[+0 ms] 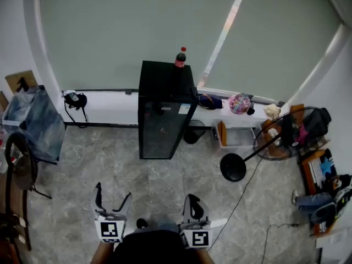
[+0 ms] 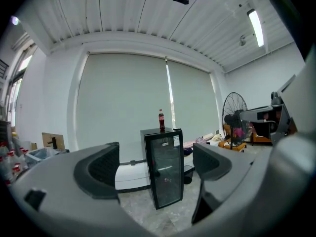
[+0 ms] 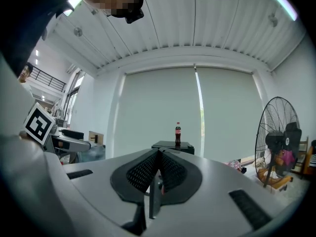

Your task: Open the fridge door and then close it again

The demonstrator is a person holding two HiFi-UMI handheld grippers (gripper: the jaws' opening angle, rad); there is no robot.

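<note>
A black mini fridge [image 1: 164, 114] with a glass door stands against the far wall, its door closed, and a cola bottle [image 1: 180, 57] stands on top. My left gripper [image 1: 113, 200] is low in the head view, well short of the fridge, open with nothing between its jaws. In the left gripper view the fridge [image 2: 167, 172] and bottle [image 2: 161, 120] show between the spread jaws of the left gripper [image 2: 155, 164]. My right gripper [image 1: 196, 207] is beside it, shut and empty. In the right gripper view the right gripper [image 3: 158, 169] hides all but the fridge top [image 3: 173, 145] and the bottle [image 3: 177, 134].
A standing fan [image 1: 286, 133] with a round base [image 1: 234, 167] is right of the fridge, its cable [image 1: 242, 197] trailing over the floor. A black bin [image 1: 193, 132] and white crate [image 1: 234, 137] sit beside the fridge. A chair [image 1: 22, 164] and boxes are at the left.
</note>
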